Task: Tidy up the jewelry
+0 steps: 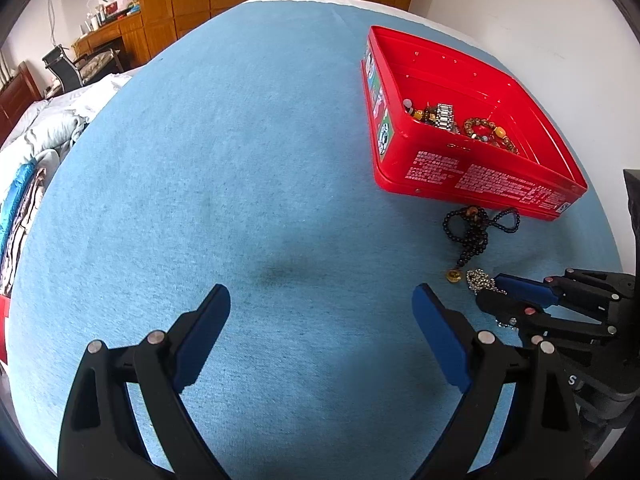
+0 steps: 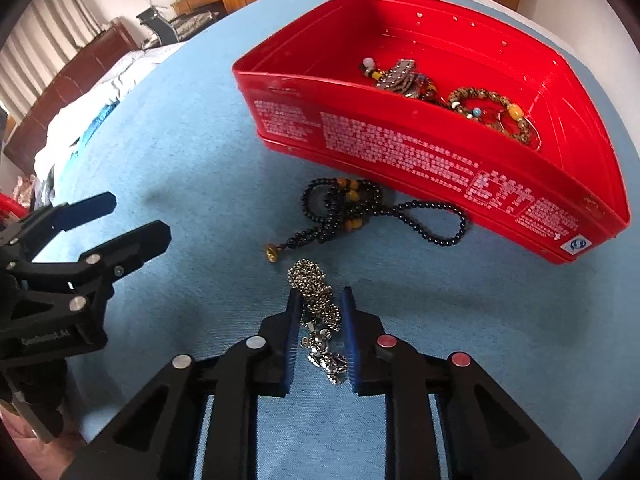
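Note:
A red tin box [image 1: 472,184] [image 2: 400,152] sits on the blue cloth and holds beaded bracelets [image 2: 492,110] and a metal watch band [image 2: 396,78]. A black bead necklace [image 2: 360,216] [image 1: 476,232] lies on the cloth just in front of the box. A silver chain with a pendant [image 2: 320,312] [image 1: 482,282] lies nearer me. My right gripper [image 2: 320,296] [image 1: 490,286] straddles the silver chain, its jaws narrow but a little apart around it. My left gripper [image 1: 322,300] [image 2: 138,218] is open and empty over bare cloth, left of the chain.
The blue cloth [image 1: 240,160] covers a bed. Bedding and folded clothes [image 1: 36,152] lie off its left edge. A desk, a chair [image 1: 64,66] and wooden wardrobes stand at the far wall.

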`<state>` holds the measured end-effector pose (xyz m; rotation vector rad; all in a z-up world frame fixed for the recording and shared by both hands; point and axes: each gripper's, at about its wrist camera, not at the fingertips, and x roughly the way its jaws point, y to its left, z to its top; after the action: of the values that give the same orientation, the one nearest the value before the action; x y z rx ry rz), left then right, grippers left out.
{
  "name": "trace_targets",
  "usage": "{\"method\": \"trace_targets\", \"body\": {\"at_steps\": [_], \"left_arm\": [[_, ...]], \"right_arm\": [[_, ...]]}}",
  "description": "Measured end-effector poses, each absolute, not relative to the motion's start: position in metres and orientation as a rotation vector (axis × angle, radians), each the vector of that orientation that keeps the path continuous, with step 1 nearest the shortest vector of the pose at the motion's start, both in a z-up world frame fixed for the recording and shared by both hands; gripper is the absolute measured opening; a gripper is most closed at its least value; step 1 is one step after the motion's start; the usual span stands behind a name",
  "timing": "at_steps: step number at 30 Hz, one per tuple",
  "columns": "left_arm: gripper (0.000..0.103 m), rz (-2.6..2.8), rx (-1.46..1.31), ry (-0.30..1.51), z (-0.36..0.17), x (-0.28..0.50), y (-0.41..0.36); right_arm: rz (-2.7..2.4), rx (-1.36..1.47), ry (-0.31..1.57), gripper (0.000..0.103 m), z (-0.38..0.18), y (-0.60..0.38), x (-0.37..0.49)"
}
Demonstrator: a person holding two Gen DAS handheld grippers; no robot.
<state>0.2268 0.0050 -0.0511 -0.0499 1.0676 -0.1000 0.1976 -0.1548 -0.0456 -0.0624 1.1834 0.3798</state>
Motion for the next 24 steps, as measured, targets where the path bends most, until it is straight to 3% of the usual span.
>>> {"method": "trace_targets", "body": {"at_steps": [2, 19, 21, 24], "left_arm": [[0.091, -0.099, -0.055, 1.068, -0.052, 0.227, 0.005], [0.091, -0.116, -0.056, 1.073, -0.052, 0.225, -0.001], [0.091, -0.120, -0.057, 1.075, -0.052, 0.224, -0.002], [0.091, -0.118, -0.064, 1.076, -0.052, 0.224, -0.001]], "right_arm": [[0.370, -0.029, 1.187, 0.013, -0.045, -0.161, 0.197], [0.386, 0.135, 1.181, 0.011, -0.031, -0.214, 0.170], [0.386, 0.111, 1.186, 0.013, -0.034, -0.207, 0.170], [0.378, 0.133, 1.200, 0.028, -0.039, -0.208, 0.178]]}}
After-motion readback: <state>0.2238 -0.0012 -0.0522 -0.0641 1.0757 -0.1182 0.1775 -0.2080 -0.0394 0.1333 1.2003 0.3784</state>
